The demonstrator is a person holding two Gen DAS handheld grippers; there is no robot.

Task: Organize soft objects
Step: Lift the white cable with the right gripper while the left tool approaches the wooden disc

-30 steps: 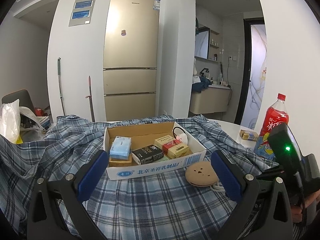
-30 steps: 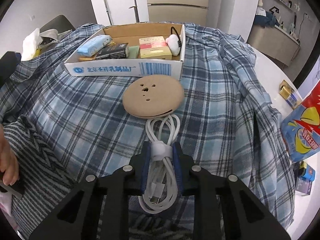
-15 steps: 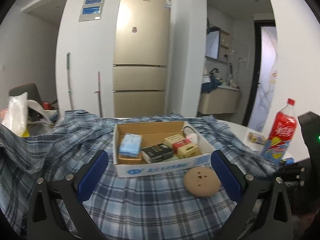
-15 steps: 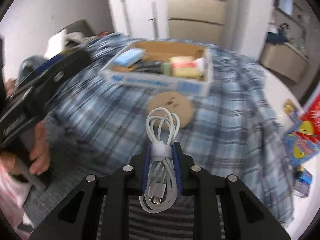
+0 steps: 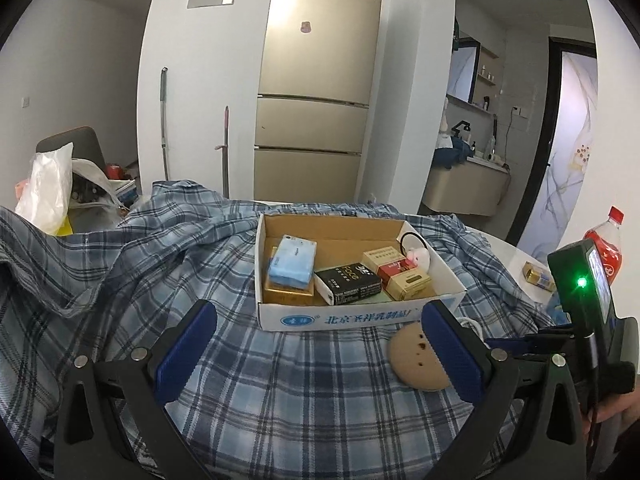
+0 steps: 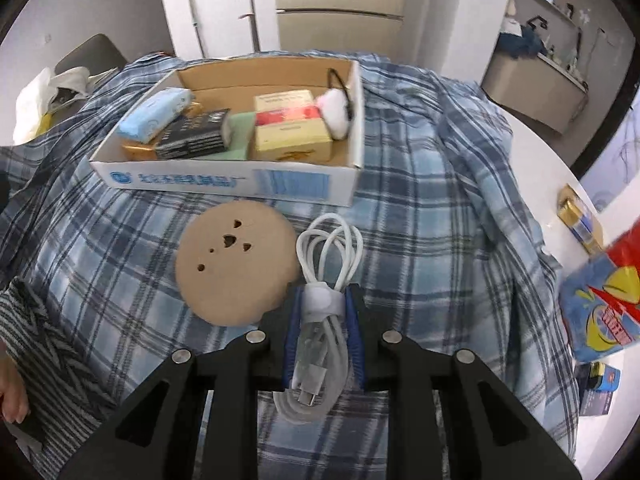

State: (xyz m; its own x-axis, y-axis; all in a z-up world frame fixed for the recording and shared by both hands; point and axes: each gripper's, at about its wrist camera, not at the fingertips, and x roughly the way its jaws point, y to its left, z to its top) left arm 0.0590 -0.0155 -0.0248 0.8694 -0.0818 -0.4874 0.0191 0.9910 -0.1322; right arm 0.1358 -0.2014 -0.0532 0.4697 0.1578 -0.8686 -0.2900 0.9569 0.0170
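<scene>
You get even, soft indoor light with faint shadows, mild glare on the fridge [image 5: 316, 64], heavy fisheye bending with black corners, slight motion blur in the right wrist view.

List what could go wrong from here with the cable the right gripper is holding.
The right gripper pinches the coiled white cable only near its strap, so its loose loops could snag the cardboard box rim. The box looks crowded, leaving little room. The tan round pad beside it might get dragged along.

Gold fridge [image 5: 316, 80], white walls [image 5: 80, 60]
</scene>
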